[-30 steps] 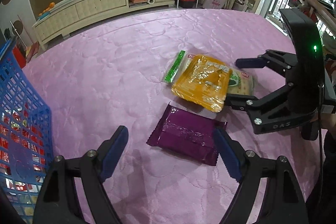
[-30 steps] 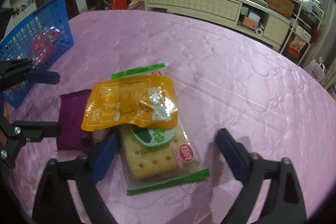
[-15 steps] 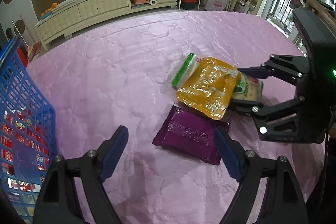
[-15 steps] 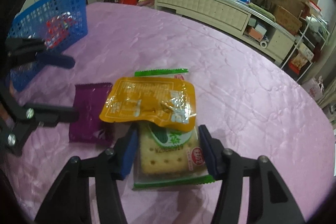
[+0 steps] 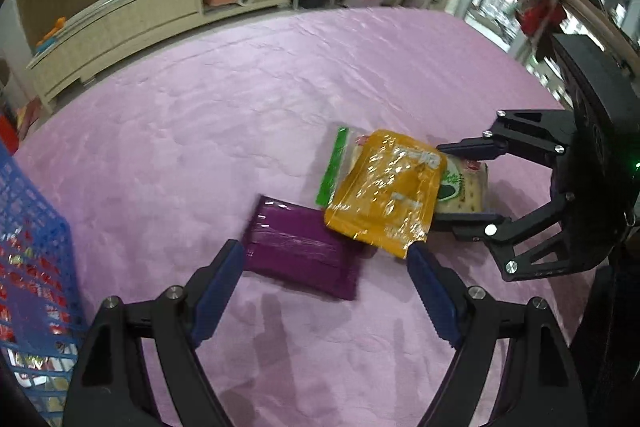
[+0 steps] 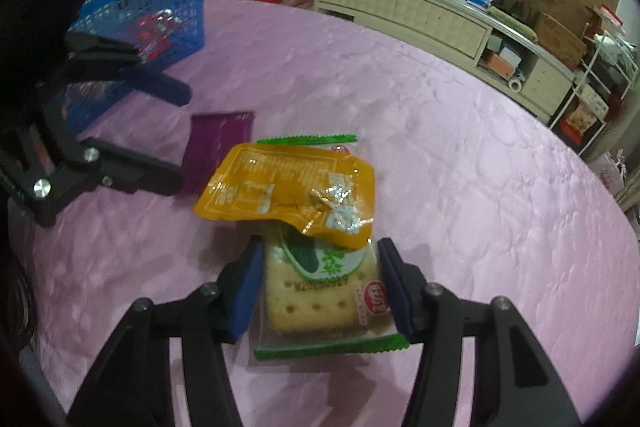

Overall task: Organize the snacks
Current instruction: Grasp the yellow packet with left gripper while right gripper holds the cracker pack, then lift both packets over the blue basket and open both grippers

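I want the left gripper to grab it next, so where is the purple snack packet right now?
In the left wrist view the purple snack packet lies flat on the pink tablecloth, just ahead of the open left hand-held gripper, its right corner under the orange packet.

Home living room — sideboard [image 6: 404, 9], storage shelves [image 6: 600, 83]

From my right wrist cam the cracker pack [image 6: 320, 301] sits nearest me, the sauce pouch [image 6: 288, 193] lying on its far end. The flat wrapper [image 6: 218, 147] is left and behind, the basket [image 6: 160, 15] further back-left, probably with packets inside.
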Available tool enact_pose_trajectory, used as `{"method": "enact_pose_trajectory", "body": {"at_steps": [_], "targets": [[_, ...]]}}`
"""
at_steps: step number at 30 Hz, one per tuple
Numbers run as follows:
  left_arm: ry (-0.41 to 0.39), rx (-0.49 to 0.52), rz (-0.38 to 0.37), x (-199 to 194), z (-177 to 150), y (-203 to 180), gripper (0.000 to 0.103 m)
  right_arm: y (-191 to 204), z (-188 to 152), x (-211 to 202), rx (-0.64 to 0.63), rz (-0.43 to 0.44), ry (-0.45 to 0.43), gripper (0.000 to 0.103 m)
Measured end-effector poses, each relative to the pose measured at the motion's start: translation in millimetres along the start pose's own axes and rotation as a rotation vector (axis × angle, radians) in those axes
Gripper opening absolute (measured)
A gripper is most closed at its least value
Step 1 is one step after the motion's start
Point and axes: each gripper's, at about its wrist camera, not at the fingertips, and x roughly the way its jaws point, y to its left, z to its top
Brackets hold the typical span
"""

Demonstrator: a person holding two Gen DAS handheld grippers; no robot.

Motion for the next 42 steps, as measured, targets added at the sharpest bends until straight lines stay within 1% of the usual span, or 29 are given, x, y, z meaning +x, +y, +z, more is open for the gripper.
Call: {"method": "enact_pose_trajectory", "body": {"at_steps": [4, 6, 9, 11, 13, 15, 16, 17, 18, 21, 22, 23, 24, 25, 26, 29, 31, 34, 37, 42], "targets": [[0.031, 0.060, -0.003, 14.0, 13.7, -21.1, 0.082, 3.1, -9.8, -1.1, -0.009, 0.025, 0.001, 0.060], [0.061, 0.097, -0.009, 25.9, 21.5, -30.7, 0.082, 0.2, -12.4, -1.9, 0.012, 0.040, -0.005, 0.060], [0.077, 0.152, 0.042, 41.2, 33.2, -44.1, 0.082, -1.8, -12.9, -3.2, 0.008, 0.045, -0.006, 0.060], [0.076, 0.159, 0.038, 44.1, 39.1, -47.2, 0.082, -2.3, -12.9, -3.5, 0.008, 0.049, -0.008, 0.060], [0.092, 0.173, 0.039, 48.8, 44.3, -50.2, 0.081, -3.6, -13.3, -4.0, 0.008, 0.052, -0.010, 0.060], [0.104, 0.191, 0.035, 51.0, 45.3, -50.6, 0.076, -5.1, -13.7, -4.5, 0.008, 0.055, -0.009, 0.060], [0.108, 0.188, 0.022, 51.2, 47.0, -50.4, 0.069, -5.6, -13.9, -4.5, 0.008, 0.054, -0.009, 0.060], [0.115, 0.174, 0.002, 51.3, 49.1, -48.5, 0.059, -5.8, -14.3, -4.6, 0.009, 0.055, -0.009, 0.060], [0.124, 0.149, -0.017, 51.3, 49.6, -48.3, 0.056, -6.5, -13.7, -4.5, 0.012, 0.057, -0.009, 0.060], [0.121, 0.119, -0.018, 50.4, 49.1, -47.7, 0.045, -4.5, -14.2, -4.8, 0.015, 0.056, -0.007, 0.060], [0.116, 0.115, -0.017, 49.4, 48.5, -47.1, 0.038, -4.8, -13.5, -4.7, 0.018, 0.057, -0.007, 0.060], [0.115, 0.116, -0.013, 48.0, 47.5, -46.2, 0.032, -3.4, -13.7, -4.5, 0.021, 0.057, -0.007, 0.060], [0.116, 0.124, -0.004, 45.9, 44.6, -46.1, 0.030, -3.6, -13.5, -4.2, 0.024, 0.058, -0.007, 0.061], [0.115, 0.126, 0.000, 44.7, 43.1, -46.2, 0.026, -3.4, -12.7, -4.0, 0.026, 0.057, -0.005, 0.061], [0.116, 0.129, 0.011, 42.8, 40.4, -46.9, 0.013, -4.0, -12.6, -3.3, 0.026, 0.055, -0.003, 0.061], [0.114, 0.113, 0.037, 38.4, 34.3, -44.8, 0.004, -1.8, -11.7, -2.8, 0.039, 0.050, 0.003, 0.061], [0.101, 0.112, 0.050, 34.9, 30.3, -46.1, 0.002, -3.0, -9.1, -1.9, 0.048, 0.045, 0.009, 0.061], [0.086, 0.110, 0.074, 25.0, 21.1, -46.0, 0.001, -5.0, -5.7, -0.8, 0.078, 0.032, 0.027, 0.060], [0.078, 0.097, 0.104, 17.3, 11.6, -44.8, 0.001, -4.2, -0.6, -1.5, 0.101, -0.005, 0.042, 0.060], [0.041, 0.061, 0.123, -0.1, 1.8, -42.4, 0.001, 6.6, 7.5, -13.0, 0.093, -0.047, 0.031, 0.059]]}}
